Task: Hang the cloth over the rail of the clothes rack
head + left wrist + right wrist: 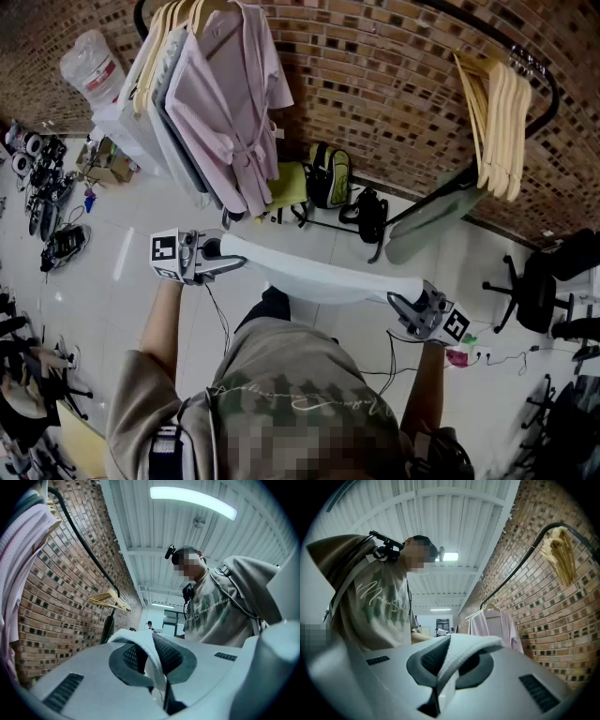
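Both claws are clenched: our left gripper [230, 255] grasps one end of the white cloth [319, 277] and our right gripper [401, 302] grasps the other, the cloth stretched between them. The black rack rail [555, 94] with wooden hangers [497, 122] is beyond the right gripper, apart from the cloth. A pink robe [230, 103] hangs beyond the left.

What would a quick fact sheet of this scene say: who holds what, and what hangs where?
Cloth: white cloth, stretched between the two grippers
Left gripper: shut on one end of the cloth
Right gripper: shut on the other end
Rail: black, along the brick wall; cloth not yet over it
Hanging on it: pink robe, bare wooden hangers
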{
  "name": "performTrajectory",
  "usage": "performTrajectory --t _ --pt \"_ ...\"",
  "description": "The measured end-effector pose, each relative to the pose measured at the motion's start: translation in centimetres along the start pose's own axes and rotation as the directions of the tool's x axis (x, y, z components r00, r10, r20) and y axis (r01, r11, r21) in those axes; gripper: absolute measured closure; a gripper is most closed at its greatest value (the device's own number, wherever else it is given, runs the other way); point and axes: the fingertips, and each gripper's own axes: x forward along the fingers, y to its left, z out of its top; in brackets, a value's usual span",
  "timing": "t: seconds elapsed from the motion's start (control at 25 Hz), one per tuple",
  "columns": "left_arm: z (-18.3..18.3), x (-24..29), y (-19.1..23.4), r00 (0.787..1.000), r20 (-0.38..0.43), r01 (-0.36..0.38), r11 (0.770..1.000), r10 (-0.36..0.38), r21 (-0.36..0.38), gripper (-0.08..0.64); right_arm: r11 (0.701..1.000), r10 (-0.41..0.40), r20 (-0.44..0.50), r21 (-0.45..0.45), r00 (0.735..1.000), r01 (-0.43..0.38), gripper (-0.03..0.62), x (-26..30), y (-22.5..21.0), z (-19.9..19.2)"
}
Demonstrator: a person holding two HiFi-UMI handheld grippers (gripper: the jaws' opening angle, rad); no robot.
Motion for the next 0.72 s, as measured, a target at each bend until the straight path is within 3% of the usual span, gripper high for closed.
performTrajectory --t 0.36,0.6,0.72 --pt "5.9 -1.6 9.7 1.0 -0.017 0.02 1.0 -0.02 0.002 0.541 1.0 -0.018 0.062 -0.013 0.998 0.019 0.572 4.3 -7.4 2.8" --pt "9.7 -2.1 14.8 0.994 -0.103 0.026 1.0 -0.025 0.007 0.541 0.994 -0.091 0.064 -0.061 0.994 0.095 0.572 6.3 -12.9 4.2" --pt "12.3 -1.6 16.0 0.995 -0.074 0.062 0.998 -0.061 0.005 0.541 0.992 -0.102 0.089 -0.065 0.991 0.108 0.572 6.6 -14.6 5.9"
